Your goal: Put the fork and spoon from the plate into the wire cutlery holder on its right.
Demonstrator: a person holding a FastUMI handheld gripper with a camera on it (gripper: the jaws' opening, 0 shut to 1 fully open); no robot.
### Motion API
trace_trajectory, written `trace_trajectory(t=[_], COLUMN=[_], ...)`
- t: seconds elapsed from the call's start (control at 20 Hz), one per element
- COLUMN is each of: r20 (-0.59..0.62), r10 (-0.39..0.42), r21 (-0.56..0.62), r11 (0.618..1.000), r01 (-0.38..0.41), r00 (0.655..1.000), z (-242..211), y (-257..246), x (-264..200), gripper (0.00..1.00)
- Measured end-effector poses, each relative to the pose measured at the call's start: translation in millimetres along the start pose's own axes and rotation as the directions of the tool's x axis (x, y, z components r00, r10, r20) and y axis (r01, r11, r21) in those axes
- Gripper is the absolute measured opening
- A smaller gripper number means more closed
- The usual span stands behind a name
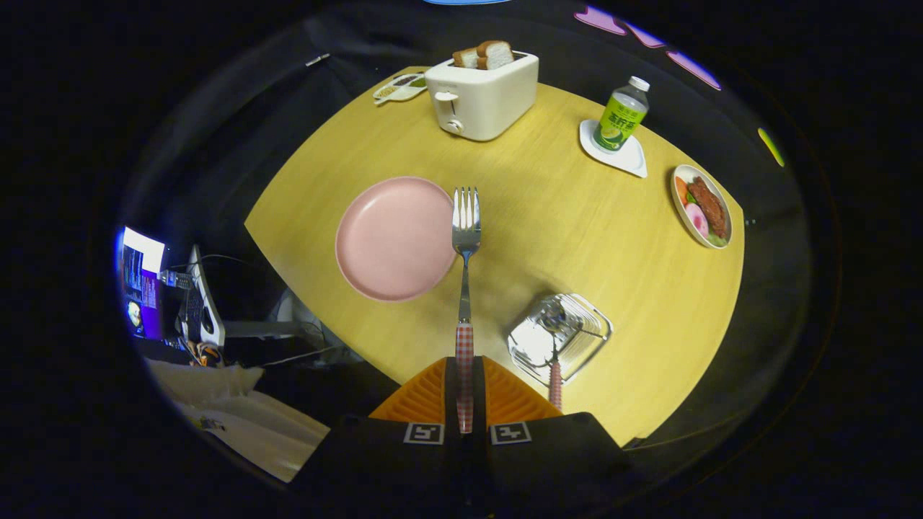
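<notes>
Gripper view. The gripper (465, 393) has its two fingers closed narrow on the checked handle of the fork (466, 238), both pads pressing it; the fork projects straight ahead of the fingers, tines pointing away, raised above the wooden table (548, 216). Its tines overlap the right rim of the pink plate (395, 238), which lies just left of the fork and now holds nothing. The wire cutlery holder (561, 337) stands near and to the right of the fingers, well apart from the plate. One utensil with a matching checked handle, judged to be the spoon (554, 360), already stands in it, bowl down and handle up.

The step in hand appears to be carrying the fork to the holder. To do it well, the fork should swing right until it hangs over the holder's open top, turn tines down, and descend beside the spoon rather than onto it, with release only once the tines are inside the wire wall.

Other containers: far across the table, a toaster (482, 95) holds two bread slices; a bottle (621, 115) rests on a white coaster; a dish (701, 207) at far right carries mixed food.
</notes>
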State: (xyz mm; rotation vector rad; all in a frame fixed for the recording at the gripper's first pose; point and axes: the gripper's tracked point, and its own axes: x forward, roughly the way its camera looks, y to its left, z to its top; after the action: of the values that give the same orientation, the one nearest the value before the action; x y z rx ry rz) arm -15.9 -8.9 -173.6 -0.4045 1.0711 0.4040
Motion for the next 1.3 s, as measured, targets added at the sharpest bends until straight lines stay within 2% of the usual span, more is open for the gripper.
trace_trajectory(t=[0.2,0.4,0.8,0.95,1.3], r20=[-0.118,-0.258,-0.525,-0.572,-0.625], r10=[-0.015,-0.017,0.047,0.07,0.083], r21=[-0.007,-0.031,0.015,0.035,0.037], r11=[1.0,0.999,0.999,0.998,0.996], r01=[0.014,0.009,-0.046,-0.06,-0.077], r00=[0.993,0.966,0.85,0.817,0.776], z=[-28,-60,-87,-81,-66], y=[-39,-68,-88,-90,-90], x=[-24,-35,-24,-15,7], gripper=[0.09,0.09,0.09,0.09,0.1])
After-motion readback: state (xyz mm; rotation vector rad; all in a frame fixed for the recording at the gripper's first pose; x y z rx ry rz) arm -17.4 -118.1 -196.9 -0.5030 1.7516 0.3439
